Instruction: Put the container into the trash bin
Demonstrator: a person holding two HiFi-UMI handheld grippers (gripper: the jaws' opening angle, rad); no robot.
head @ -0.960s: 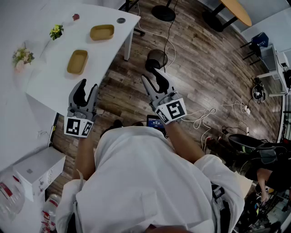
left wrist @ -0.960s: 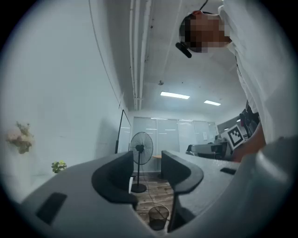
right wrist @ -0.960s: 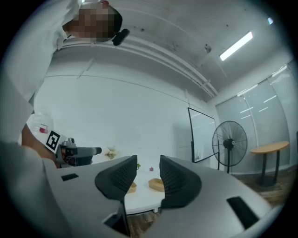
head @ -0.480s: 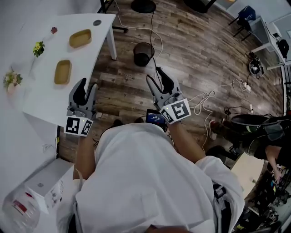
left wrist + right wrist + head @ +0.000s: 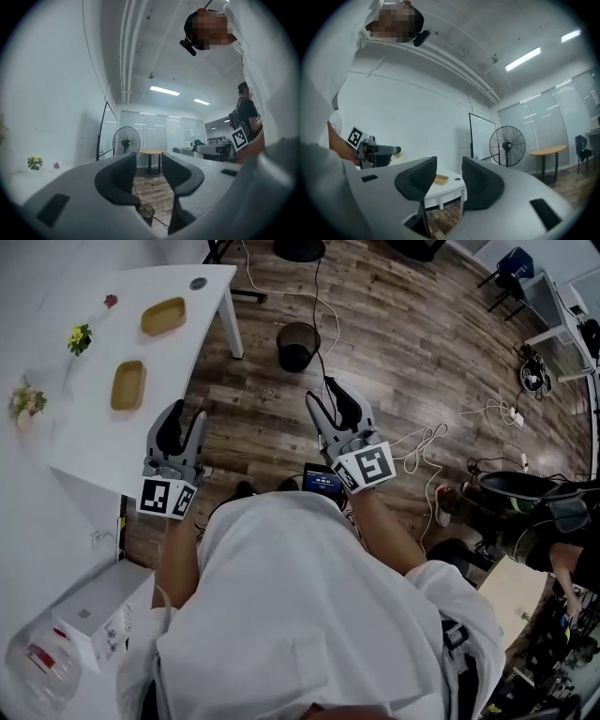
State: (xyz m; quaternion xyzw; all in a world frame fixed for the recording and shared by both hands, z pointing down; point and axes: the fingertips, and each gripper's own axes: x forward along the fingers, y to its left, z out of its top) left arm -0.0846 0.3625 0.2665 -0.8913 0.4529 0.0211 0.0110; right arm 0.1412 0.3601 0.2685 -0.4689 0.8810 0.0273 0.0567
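Note:
Two tan containers (image 5: 163,316) (image 5: 128,384) lie on the white table (image 5: 84,442) at the upper left of the head view. A black trash bin (image 5: 298,345) stands on the wood floor beyond the table's corner. My left gripper (image 5: 183,420) hovers over the table's near edge, open and empty. My right gripper (image 5: 328,399) hangs over the floor short of the bin, open with nothing between its jaws. The left gripper view looks past its gripper (image 5: 147,171) to the bin (image 5: 146,212). In the right gripper view, one container (image 5: 440,179) shows far off past the gripper (image 5: 447,176).
Cables (image 5: 422,442) trail across the floor right of the bin. Small flowers (image 5: 79,337) sit on the table. A white box (image 5: 94,610) lies at the lower left. A standing fan (image 5: 126,140) and round table (image 5: 152,153) stand farther back. Another person (image 5: 562,549) is at the right edge.
The head view has swung, so the table and bin sit further left and higher in the picture. Both grippers stay held out in front, empty.

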